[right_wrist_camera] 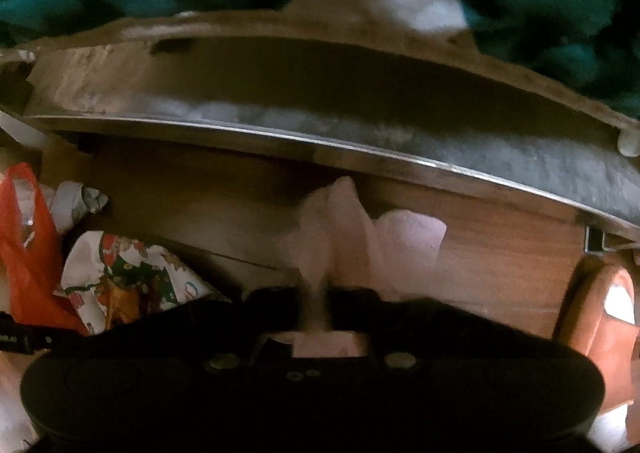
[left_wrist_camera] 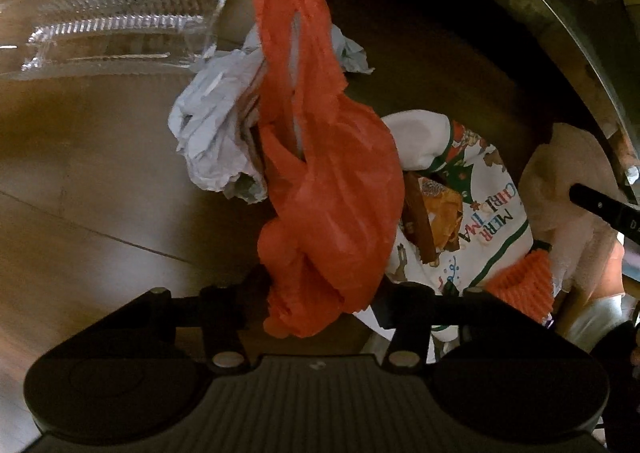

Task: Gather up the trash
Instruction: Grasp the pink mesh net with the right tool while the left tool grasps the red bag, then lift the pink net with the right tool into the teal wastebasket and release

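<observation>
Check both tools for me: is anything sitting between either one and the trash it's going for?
Nothing visible. The left tool already has the orange plastic bag bunched between its fingers, and the right tool is shut on the pale tissue. The crumpled white paper and Christmas napkin lie beside the bag, not in the way.

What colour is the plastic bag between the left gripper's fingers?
Orange-red. The plastic bag shows best in the left wrist view.
</observation>
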Motion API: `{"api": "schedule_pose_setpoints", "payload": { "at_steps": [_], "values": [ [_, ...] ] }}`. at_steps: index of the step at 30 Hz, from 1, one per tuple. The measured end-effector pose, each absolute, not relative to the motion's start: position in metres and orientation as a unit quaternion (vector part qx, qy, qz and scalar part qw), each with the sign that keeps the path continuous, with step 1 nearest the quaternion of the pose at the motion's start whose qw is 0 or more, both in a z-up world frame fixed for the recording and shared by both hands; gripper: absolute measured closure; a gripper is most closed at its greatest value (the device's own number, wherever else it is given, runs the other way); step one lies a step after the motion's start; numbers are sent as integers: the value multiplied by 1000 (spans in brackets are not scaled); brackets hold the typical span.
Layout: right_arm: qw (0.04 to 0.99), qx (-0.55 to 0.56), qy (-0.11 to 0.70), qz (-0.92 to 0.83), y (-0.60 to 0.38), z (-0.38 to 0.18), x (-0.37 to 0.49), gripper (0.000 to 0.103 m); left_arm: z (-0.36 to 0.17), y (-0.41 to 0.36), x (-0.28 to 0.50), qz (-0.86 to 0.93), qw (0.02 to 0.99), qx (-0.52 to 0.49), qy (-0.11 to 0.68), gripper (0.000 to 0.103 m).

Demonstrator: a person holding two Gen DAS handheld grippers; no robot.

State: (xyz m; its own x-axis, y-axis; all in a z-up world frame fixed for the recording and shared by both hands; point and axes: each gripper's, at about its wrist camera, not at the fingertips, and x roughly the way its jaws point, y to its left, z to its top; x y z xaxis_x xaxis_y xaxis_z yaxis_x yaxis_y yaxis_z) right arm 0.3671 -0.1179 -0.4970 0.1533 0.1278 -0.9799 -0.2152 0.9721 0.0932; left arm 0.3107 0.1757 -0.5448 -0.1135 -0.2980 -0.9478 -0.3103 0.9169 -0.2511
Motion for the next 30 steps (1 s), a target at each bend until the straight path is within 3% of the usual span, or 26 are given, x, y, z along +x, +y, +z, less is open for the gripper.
{"api": "schedule_pose_setpoints", "payload": {
  "at_steps": [7,17,30],
  "values": [
    [774,-40,621,119,-127,-468,356,100,-522,187,307,5,634,-196,748,58],
    [798,-45,582,148,-138,-375,320,100,-444,207,286,-7,654,-182,734,58],
    [855,-53,469,218,-137,-195,257,100,-247,226,273,-11,778,-177,602,58]
  ]
}}
